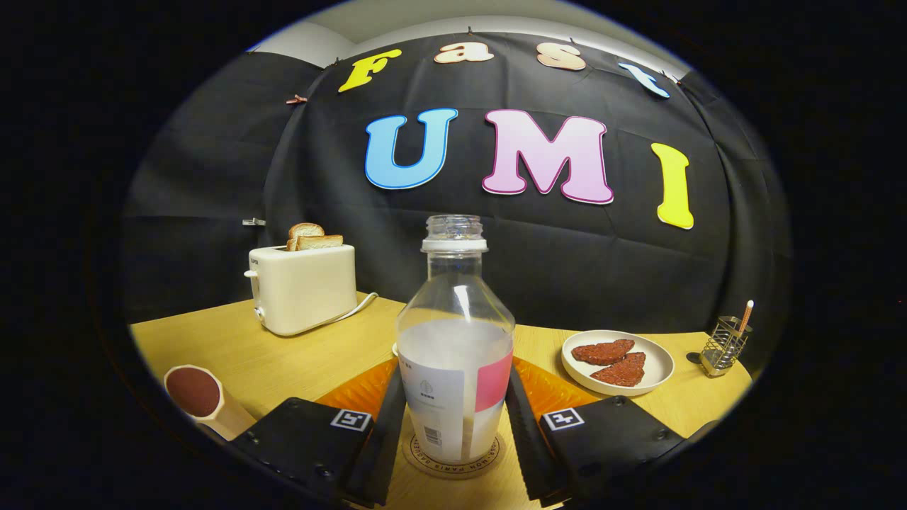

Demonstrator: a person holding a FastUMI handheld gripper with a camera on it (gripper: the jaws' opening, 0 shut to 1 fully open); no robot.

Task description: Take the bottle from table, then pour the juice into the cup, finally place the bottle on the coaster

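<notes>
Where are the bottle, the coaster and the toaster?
bottle [455,354]: gripper view, on its milky body.
coaster [453,464]: gripper view, on its front rim.
toaster [305,287]: gripper view, on its side wall.

Cream two-slot toaster [303,289], standing at the back of the wooden table [262,361], two slices of toast [312,236] risen in its slots, cord trailing from its side. Round pale plate [655,358] toward the opposite end, bearing two dark reddish flat pieces [613,360]. Small wire-mesh holder [724,346] just past the plate, with one stick-like item upright inside; an orange mat [365,388] lies mid-table.
</notes>
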